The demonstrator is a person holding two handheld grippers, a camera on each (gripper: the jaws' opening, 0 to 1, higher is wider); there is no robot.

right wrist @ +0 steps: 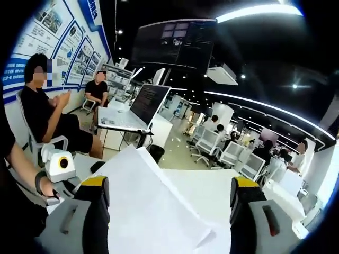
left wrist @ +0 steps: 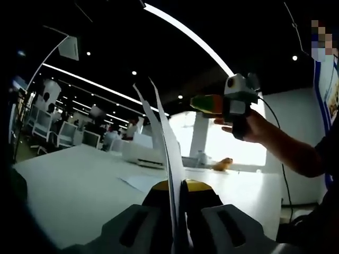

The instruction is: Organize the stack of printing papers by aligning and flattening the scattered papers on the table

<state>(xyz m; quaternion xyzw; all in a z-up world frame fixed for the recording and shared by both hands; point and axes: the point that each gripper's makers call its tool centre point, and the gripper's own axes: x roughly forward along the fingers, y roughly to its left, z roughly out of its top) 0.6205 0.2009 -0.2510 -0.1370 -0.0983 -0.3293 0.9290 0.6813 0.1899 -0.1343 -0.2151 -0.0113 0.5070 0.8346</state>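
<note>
Left gripper view: left gripper [left wrist: 177, 198] jaws pinched tight on upright papers [left wrist: 165, 148], edge-on above the white table [left wrist: 69, 190]; right gripper [left wrist: 235, 103] aloft beyond | Right gripper view: jaws spread wide, gripping nothing, papers [right wrist: 153, 206] between them over the table [right wrist: 204, 185]; left gripper [right wrist: 58, 166] at left.

No legible text. Wall posters [right wrist: 63, 39] and hanging dark screen [right wrist: 177, 45] carry print, too small and blurred to read.
</note>
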